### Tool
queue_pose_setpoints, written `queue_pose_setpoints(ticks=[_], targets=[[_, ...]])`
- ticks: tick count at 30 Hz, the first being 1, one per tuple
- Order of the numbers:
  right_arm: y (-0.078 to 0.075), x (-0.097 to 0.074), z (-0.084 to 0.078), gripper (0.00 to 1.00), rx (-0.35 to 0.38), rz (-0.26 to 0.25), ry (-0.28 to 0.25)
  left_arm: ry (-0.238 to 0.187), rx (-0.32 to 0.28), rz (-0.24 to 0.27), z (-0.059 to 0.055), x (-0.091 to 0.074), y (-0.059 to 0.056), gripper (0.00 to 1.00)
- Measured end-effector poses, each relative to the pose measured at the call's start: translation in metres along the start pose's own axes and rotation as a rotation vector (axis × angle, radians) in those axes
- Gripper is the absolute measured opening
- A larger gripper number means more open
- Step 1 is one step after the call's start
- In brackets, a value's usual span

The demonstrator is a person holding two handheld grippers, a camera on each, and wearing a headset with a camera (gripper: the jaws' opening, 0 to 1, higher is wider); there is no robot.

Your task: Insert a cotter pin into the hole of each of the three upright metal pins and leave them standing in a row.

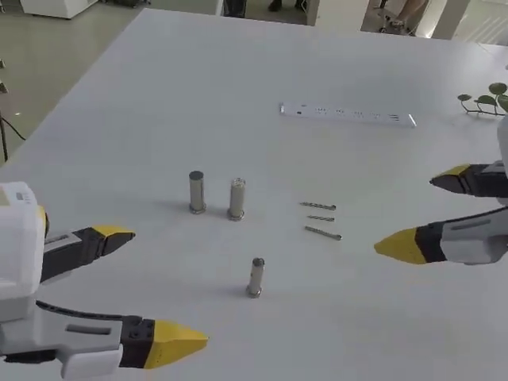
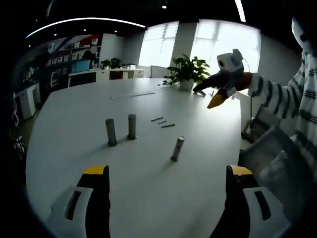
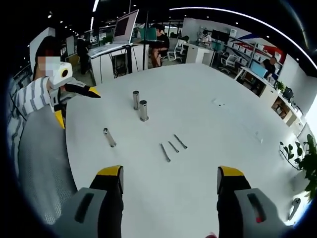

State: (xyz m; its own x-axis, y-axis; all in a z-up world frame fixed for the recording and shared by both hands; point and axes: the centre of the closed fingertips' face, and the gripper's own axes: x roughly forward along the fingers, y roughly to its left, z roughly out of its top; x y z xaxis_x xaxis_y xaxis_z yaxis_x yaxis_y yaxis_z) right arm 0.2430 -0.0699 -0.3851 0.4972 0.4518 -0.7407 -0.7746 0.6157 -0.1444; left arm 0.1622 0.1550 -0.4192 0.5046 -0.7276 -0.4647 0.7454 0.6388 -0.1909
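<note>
A wide white table [image 1: 159, 95] in an open office (desks [image 2: 99, 75], a potted plant [image 2: 187, 72] behind) carries three upright metal pins [image 1: 236, 198], with the cotter pins [image 1: 321, 218] lying near them. The left gripper [image 1: 168, 286] and right gripper [image 1: 405, 214] hover spread-jawed and empty.

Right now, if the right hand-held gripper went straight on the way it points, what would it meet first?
Probably the cotter pins, lying straight ahead of the right hand-held gripper; its height above them is unclear.
</note>
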Motion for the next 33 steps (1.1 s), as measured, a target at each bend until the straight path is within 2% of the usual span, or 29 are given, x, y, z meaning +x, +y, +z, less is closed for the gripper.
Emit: queue_pose_setpoints(ticks=[4, 6, 7, 9, 12, 14, 18, 25, 27, 29, 33], targets=[[-0.007, 0.006, 0.004, 0.72, -0.066, 0.008, 0.027, -0.012, -0.01, 0.014, 0.001, -0.003, 0.001, 0.97], [-0.012, 0.01, 0.002, 0.66, -0.092, 0.006, 0.062, -0.022, -0.027, 0.02, 0.002, -0.004, 0.002, 0.97], [-0.015, 0.012, 0.001, 0.65, -0.14, 0.006, 0.086, -0.024, -0.03, 0.022, 0.002, -0.005, 0.002, 0.97], [-0.016, 0.016, 0.001, 0.64, -0.171, 0.011, 0.105, -0.023, -0.028, 0.025, 0.001, -0.006, 0.002, 0.97], [-0.016, 0.025, 0.0, 0.61, -0.212, 0.035, 0.136, -0.022, -0.032, 0.028, 0.0, -0.007, 0.002, 0.97], [-0.015, 0.03, -0.003, 0.6, -0.268, 0.057, 0.168, -0.02, -0.029, 0.034, 0.0, -0.01, 0.0, 0.97], [-0.016, 0.041, -0.009, 0.54, -0.304, 0.094, 0.214, -0.036, -0.028, 0.042, 0.004, -0.013, -0.002, 0.97], [-0.014, 0.055, -0.004, 0.46, -0.361, 0.147, 0.238, -0.056, -0.041, 0.056, 0.007, -0.017, -0.005, 0.96], [-0.013, 0.058, -0.003, 0.42, -0.429, 0.168, 0.258, -0.06, -0.04, 0.068, 0.007, -0.019, -0.003, 0.96], [-0.013, 0.063, 0.0, 0.39, -0.464, 0.168, 0.261, -0.064, -0.043, 0.074, 0.008, -0.02, -0.002, 0.96], [-0.01, 0.074, 0.005, 0.26, -0.486, 0.218, 0.251, -0.069, -0.043, 0.08, 0.009, -0.021, -0.002, 0.96]])
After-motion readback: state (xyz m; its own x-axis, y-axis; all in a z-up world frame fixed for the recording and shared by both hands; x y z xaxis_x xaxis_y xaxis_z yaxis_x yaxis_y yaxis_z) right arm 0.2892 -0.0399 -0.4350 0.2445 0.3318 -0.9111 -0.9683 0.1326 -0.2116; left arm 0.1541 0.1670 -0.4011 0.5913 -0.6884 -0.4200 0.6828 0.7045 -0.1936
